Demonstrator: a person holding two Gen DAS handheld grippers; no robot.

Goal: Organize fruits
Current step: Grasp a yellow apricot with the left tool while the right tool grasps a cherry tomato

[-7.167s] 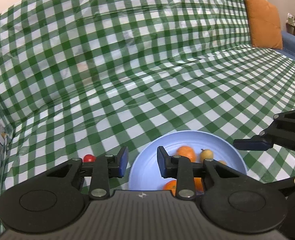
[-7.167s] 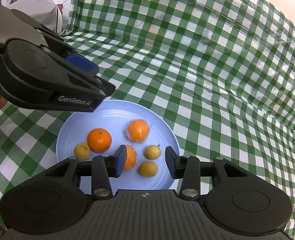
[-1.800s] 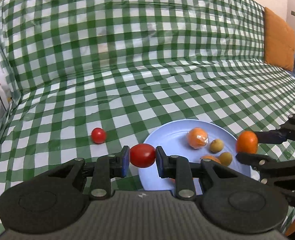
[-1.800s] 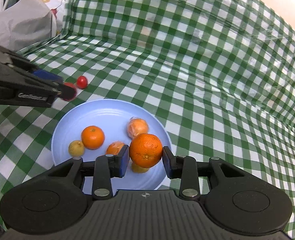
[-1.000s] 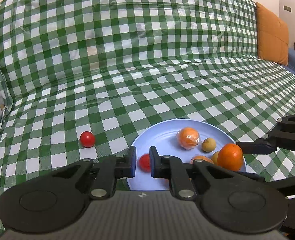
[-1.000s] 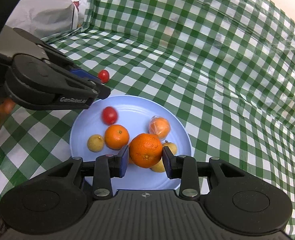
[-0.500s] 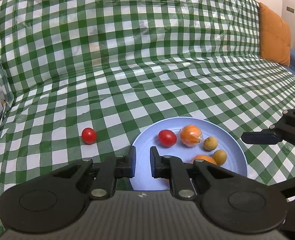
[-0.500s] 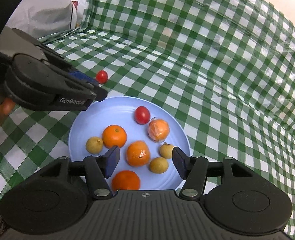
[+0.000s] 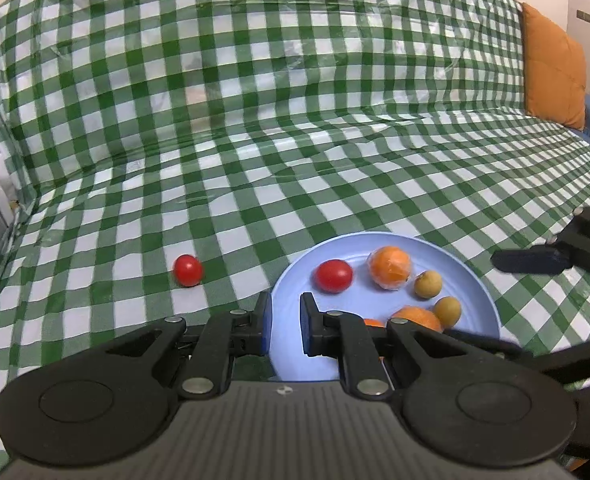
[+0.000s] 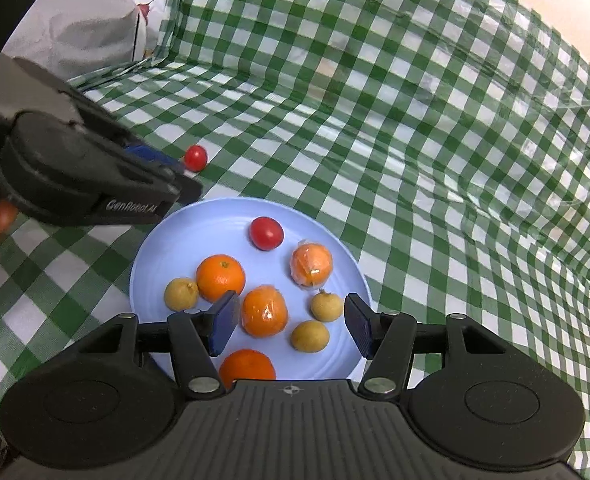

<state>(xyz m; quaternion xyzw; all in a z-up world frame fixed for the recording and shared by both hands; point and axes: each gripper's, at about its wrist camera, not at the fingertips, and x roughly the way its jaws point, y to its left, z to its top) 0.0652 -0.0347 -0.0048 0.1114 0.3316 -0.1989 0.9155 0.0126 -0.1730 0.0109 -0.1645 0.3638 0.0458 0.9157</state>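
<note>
A light blue plate (image 10: 151,252) lies on the green checked cloth and holds several oranges, three small yellow-brown fruits and one red tomato (image 10: 266,233). The plate also shows in the left wrist view (image 9: 475,280), with the tomato (image 9: 333,275) at its far left. A second small tomato (image 9: 188,270) lies on the cloth left of the plate; it shows in the right wrist view (image 10: 195,157) too. My left gripper (image 9: 285,324) is narrowly open and empty over the plate's left rim. My right gripper (image 10: 291,328) is wide open and empty above the plate's near side, over a wrapped orange (image 10: 264,311).
The checked cloth covers a sofa seat and rises up its backrest. An orange cushion (image 9: 553,68) leans at the far right. A grey and white bag (image 10: 83,28) lies at the left edge. The left gripper's body (image 10: 83,176) hangs over the plate's left side.
My left gripper let a tomato go onto the plate and my right gripper let an orange go there; both now stand empty. The left gripper has eased back slightly.
</note>
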